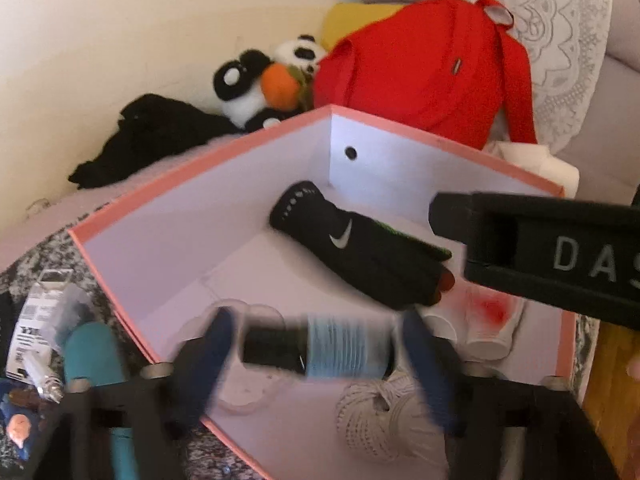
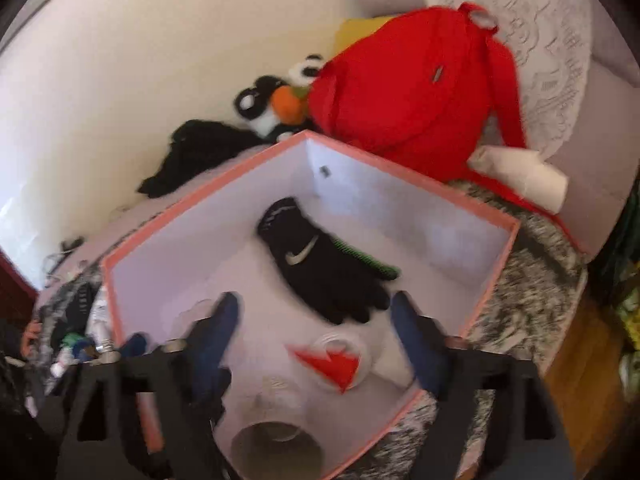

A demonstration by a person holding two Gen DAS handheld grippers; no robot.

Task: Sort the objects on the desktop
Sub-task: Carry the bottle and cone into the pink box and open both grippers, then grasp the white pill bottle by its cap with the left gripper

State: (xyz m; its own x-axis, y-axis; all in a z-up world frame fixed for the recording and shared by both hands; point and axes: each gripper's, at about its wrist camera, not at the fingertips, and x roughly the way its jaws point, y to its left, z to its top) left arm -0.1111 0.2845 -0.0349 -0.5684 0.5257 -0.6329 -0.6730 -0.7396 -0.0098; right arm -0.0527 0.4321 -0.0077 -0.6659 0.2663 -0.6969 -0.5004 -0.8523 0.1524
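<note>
A pink-rimmed box [image 1: 224,148] with a white inside stands on the speckled table; it also shows in the right wrist view [image 2: 192,204]. A black Nike glove [image 1: 360,248] lies in it, also in the right wrist view [image 2: 320,264]. A white cup with a red mark [image 2: 340,364] and a ball of white twine [image 1: 376,416] lie inside too. My left gripper [image 1: 316,348] is shut on a cylinder with a black part and a light blue part [image 1: 316,346], held over the box's near side. My right gripper [image 2: 316,320] is open and empty above the box; its body shows in the left wrist view [image 1: 552,248].
A red backpack [image 1: 424,68], a panda plush [image 1: 264,80] and black cloth [image 1: 148,136] lie behind the box. A teal object [image 1: 96,360] and small packets [image 1: 36,320] sit left of the box. A white paper roll [image 2: 524,176] lies at the box's right.
</note>
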